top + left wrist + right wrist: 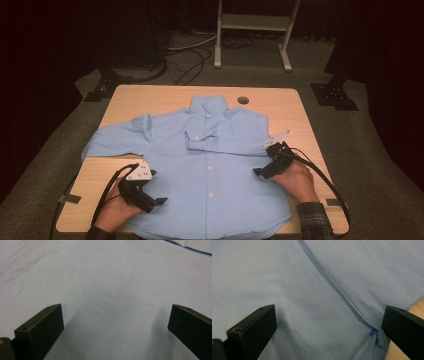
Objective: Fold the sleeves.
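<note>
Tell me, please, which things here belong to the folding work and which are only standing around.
In the work: blue shirt, its folded sleeve, left gripper, right gripper.

Standing around: table, the round hole in it, white frame on the floor, floor cables.

The high view is dim and grainy, with a warm cast; light falls from above onto the table [165, 95], while the floor and far background sink into near black. The pale blue shirt [220, 170] is the brightest area, without glare. In both gripper views the cloth looks soft and slightly blurred, colours flat and bluish. The black jaws throw soft shadows forward on the fabric, and the seam in the right gripper view is sharper than its surroundings.
</note>
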The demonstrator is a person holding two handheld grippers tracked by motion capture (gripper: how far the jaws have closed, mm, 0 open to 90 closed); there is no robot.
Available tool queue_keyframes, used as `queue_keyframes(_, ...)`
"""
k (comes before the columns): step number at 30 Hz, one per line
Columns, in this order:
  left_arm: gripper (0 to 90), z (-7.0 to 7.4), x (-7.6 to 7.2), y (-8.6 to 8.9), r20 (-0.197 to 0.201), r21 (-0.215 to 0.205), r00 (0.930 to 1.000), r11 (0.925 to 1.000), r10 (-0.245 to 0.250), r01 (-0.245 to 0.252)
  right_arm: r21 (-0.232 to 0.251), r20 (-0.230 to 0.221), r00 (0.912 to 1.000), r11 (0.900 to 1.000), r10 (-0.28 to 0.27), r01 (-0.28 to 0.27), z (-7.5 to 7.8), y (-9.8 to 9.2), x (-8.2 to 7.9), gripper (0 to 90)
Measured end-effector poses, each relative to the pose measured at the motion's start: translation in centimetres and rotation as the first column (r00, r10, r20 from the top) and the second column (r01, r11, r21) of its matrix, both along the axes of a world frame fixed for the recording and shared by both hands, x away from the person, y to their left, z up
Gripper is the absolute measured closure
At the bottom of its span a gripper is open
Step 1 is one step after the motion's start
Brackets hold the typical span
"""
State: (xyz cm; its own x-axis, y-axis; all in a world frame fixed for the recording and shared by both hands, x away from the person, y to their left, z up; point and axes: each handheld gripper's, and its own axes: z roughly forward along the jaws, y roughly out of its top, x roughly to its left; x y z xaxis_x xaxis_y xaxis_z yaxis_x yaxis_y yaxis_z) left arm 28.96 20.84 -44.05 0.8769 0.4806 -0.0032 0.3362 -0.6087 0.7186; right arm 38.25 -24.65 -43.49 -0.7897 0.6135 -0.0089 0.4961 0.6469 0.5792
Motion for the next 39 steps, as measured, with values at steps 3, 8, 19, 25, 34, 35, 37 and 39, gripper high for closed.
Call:
queue_keyframes(3, 0.0, 0.0, 0.0, 0.0, 0.002, -0.003, 1.0000, 1.0000, 0.002, -0.002, -0.001, -0.001, 1.0000, 1.000, -0.004, 0.004, 0.0, -0.6, 0.0, 0.0)
queue_keyframes(8, 0.0, 0.1, 0.0, 0.1, 0.002, -0.005, 1.0000, 1.0000, 0.000, 0.000, -0.006, -0.003, 1.0000, 1.000, -0.007, 0.007, 0.0, -1.6, -0.1, 0.0)
queue_keyframes(19, 0.0, 0.1, 0.0, 0.0, 0.004, -0.002, 1.0000, 1.0000, 0.005, -0.005, -0.008, -0.009, 0.9991, 0.999, -0.041, 0.041, 0.1, -4.5, -0.2, 0.0)
queue_keyframes(25, 0.0, 0.2, -0.1, -0.2, 0.015, 0.015, 0.9999, 0.9999, 0.004, -0.004, -0.012, -0.011, 0.9979, 0.998, -0.064, 0.064, 0.1, -5.9, -0.3, 0.0)
queue_keyframes(34, 0.0, 0.2, -0.1, -0.3, 0.012, 0.015, 0.9999, 0.9999, -0.001, 0.001, -0.004, -0.008, 0.9963, 0.996, -0.085, 0.085, 0.0, -8.2, -0.3, 0.0)
queue_keyframes(35, 0.0, 0.2, -0.1, -0.3, 0.010, 0.015, 0.9999, 0.9999, 0.001, -0.001, -0.005, -0.007, 0.9963, 0.996, -0.086, 0.086, 0.0, -8.4, -0.3, 0.0)
queue_keyframes(37, 0.0, 0.2, -0.1, -0.3, 0.010, 0.016, 0.9999, 0.9999, 0.000, 0.000, -0.004, -0.008, 0.9959, 0.996, -0.090, 0.090, 0.0, -8.7, -0.3, 0.0)
queue_keyframes(39, 0.0, 0.1, -0.1, -0.3, 0.010, 0.018, 1.0000, 0.9998, 0.000, 0.000, -0.002, -0.005, 0.9961, 0.996, -0.088, 0.088, 0.0, -8.8, -0.4, 0.0)
